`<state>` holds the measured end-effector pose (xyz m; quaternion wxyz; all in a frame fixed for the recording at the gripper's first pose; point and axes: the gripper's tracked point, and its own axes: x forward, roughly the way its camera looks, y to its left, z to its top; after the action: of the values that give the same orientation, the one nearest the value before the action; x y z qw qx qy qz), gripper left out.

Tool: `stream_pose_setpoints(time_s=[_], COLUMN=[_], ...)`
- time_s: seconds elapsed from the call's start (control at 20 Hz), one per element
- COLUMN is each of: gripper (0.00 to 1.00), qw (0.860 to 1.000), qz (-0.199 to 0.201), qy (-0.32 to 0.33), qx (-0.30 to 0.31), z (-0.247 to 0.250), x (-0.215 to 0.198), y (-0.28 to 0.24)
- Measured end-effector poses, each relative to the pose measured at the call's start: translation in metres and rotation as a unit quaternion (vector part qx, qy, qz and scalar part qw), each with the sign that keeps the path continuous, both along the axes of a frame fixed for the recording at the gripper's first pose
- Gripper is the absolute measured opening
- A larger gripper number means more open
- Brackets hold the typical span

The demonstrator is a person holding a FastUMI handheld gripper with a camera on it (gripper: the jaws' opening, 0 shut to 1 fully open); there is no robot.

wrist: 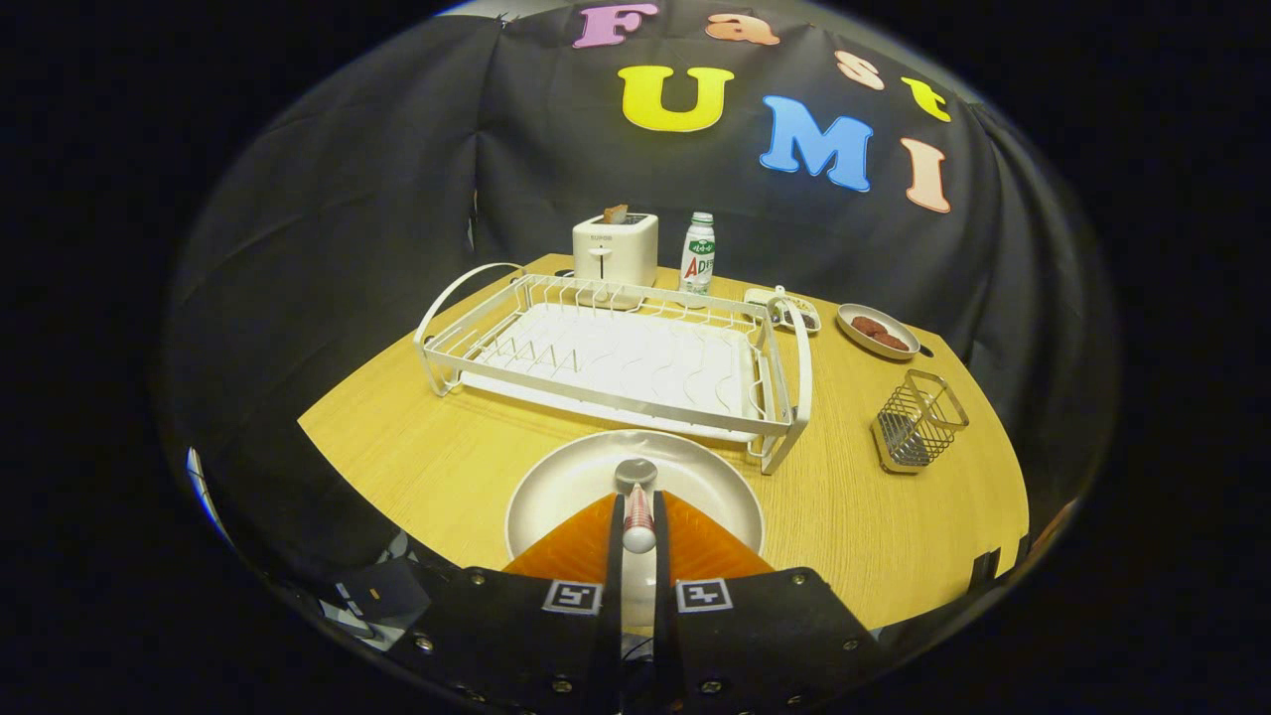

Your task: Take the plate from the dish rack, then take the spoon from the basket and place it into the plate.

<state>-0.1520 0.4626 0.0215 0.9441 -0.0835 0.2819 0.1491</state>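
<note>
With the spoon clamped between its fingers, your gripper hangs over the plate.
Plate sits on the table just near of the dish rack; basket stands far right. You hold the bowl end forward, apparently ready to release inside the rim.

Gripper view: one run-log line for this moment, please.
tongs: shut on spoon | spoon: over plate | plate: on table, before rack | basket: no spoon
</note>
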Motion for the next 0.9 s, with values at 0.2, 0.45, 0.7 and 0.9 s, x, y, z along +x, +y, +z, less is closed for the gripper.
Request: stream_pose_setpoints(time_s=[0.2, 0.45, 0.7, 0.9], gripper=[0.27, 0.27, 0.27, 0.27], qw=[1.0, 0.999, 0.996, 0.986], qz=[0.009, -0.001, -0.032, -0.064], qy=[-0.009, -0.032, -0.087, -0.149], qx=[-0.005, -0.002, 0.014, 0.036], z=[0.006, 0.032, 0.089, 0.149], x=[-0.003, 0.001, 0.02, 0.045], y=[0.0, -0.008, -0.026, -0.05])
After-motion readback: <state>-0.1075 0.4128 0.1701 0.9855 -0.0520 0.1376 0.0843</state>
